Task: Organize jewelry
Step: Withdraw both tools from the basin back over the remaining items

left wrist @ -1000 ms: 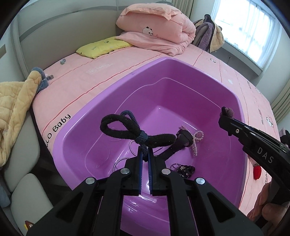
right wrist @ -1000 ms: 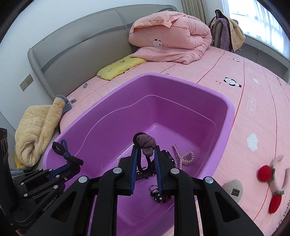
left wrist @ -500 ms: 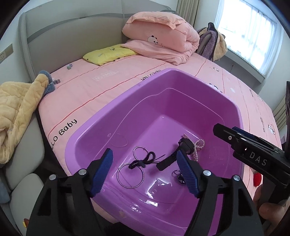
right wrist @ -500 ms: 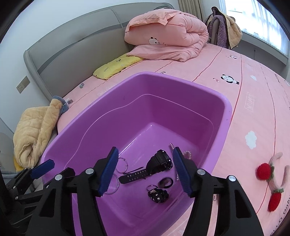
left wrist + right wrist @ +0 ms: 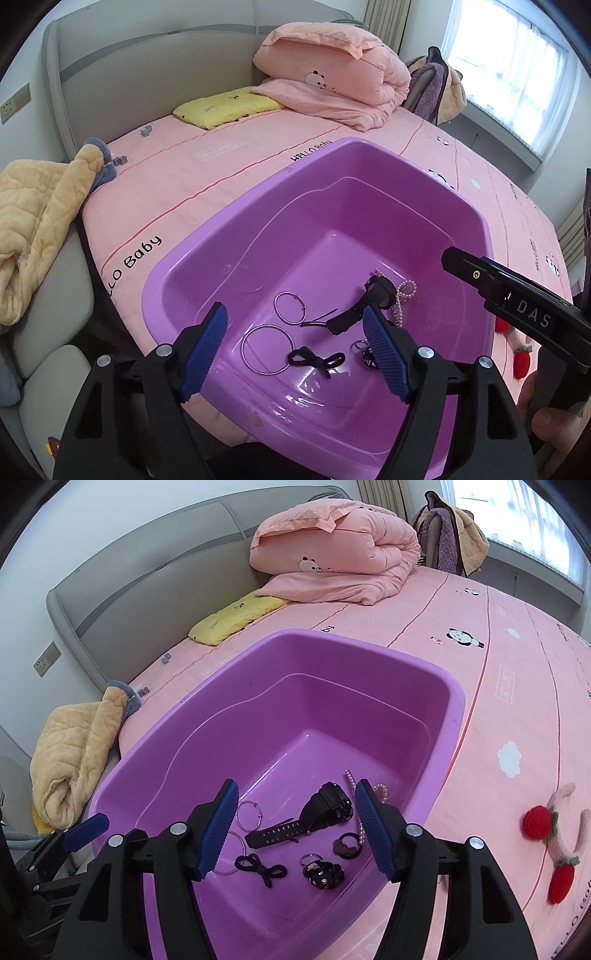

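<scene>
the purple tub (image 5: 456, 701) sits on the pink bed (image 5: 517, 686). on its floor lie a black watch (image 5: 317, 812), two metal rings (image 5: 290, 308), a pearl bracelet (image 5: 404, 291), a black hair tie (image 5: 260, 867) and a small keyring charm (image 5: 323, 873). both the left gripper (image 5: 295, 350) and right gripper (image 5: 295, 827) hover above with fingers wide, empty.

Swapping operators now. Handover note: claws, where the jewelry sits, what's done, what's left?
Left claw: open, nothing held, above the tub's near end.
Right claw: open, nothing held, above the tub.
In the purple tub: black watch, two metal rings, black bow tie, pearl strand, dark hair tie, black charm.
Left: red cherry hair piece lies outside, on the bed.
</scene>
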A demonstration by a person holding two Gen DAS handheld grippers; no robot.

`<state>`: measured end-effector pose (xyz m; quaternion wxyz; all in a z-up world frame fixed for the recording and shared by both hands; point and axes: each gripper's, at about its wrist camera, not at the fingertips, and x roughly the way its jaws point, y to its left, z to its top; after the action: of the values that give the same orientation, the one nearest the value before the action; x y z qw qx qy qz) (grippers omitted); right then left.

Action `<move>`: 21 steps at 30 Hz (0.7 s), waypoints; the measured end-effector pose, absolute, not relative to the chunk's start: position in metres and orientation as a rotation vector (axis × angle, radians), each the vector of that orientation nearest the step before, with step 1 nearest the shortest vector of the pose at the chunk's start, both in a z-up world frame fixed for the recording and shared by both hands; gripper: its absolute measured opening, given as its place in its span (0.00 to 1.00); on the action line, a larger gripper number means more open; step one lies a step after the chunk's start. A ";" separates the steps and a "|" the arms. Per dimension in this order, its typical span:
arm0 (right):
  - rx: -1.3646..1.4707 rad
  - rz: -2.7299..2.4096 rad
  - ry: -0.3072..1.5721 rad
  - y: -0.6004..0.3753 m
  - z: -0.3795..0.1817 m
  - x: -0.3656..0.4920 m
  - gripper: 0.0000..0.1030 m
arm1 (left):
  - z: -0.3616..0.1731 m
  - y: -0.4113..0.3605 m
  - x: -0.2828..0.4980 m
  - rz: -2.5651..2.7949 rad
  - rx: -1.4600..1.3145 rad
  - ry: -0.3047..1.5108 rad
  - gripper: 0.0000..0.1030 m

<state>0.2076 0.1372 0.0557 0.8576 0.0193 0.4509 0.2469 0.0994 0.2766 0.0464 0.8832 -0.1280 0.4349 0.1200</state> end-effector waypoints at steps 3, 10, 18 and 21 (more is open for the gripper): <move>0.048 0.527 0.950 0.135 0.056 0.204 0.61 | 0.048 0.278 0.096 0.254 -0.270 0.902 0.74; 0.072 0.538 0.931 0.124 0.062 0.189 0.61 | 0.056 0.271 0.086 0.261 -0.258 0.890 0.78; 0.099 0.525 0.904 0.102 0.074 0.169 0.65 | 0.073 0.260 0.074 0.245 -0.246 0.864 0.84; 0.098 0.515 0.894 0.094 0.078 0.159 0.65 | 0.078 0.253 0.070 0.228 -0.232 0.859 0.85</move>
<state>0.1588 0.0939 0.0777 0.8688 0.0470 0.4272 0.2461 0.0702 0.2526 0.0777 0.8963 -0.1119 0.4147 0.1100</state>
